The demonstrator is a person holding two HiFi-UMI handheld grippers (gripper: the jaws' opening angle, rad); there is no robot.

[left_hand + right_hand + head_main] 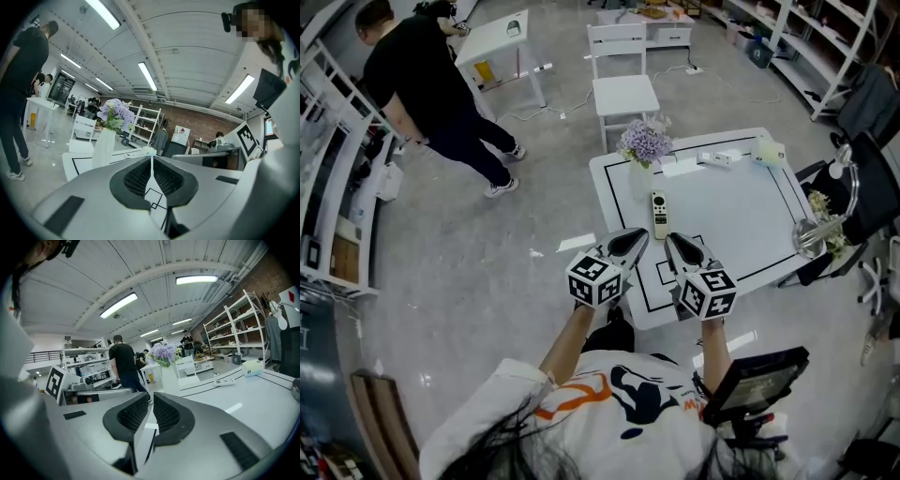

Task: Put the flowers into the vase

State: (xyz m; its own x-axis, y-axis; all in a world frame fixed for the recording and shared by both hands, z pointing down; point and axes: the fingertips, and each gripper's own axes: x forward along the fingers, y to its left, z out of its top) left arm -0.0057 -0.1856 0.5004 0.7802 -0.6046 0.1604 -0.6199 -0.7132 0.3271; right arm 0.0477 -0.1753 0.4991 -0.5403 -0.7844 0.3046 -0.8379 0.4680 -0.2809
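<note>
**A:** How far along was the job?

**B:** It looked finished, or close to it. A bunch of pale purple flowers [645,142] stood upright in a white vase [639,178] near the far left corner of the white table [741,211]. No loose stems lay on the tabletop that I could see.

**A:** And the tools?

**B:** Both hovered side by side over the table's near edge, well apart from the vase. The left gripper [152,161] had its jaws pressed together, with only a hairline seam between the pads and nothing in them. The right gripper [145,411] had its jaws almost together, with a narrow gap between them, and it too held nothing.

**A:** Anything left to do?

**B:** Possibly. A clear glass vessel [811,234] sat at the table's right edge, with what might have been pale blooms beside it. It was too small to tell whether those belonged to the task. With both tools empty and away from the vase, my judgement was that the placing was done.

**A:** What else was there?

**B:** A remote control [659,214] lay between the vase and the grippers. A person in black [422,84] stood far off, by a desk.
</note>
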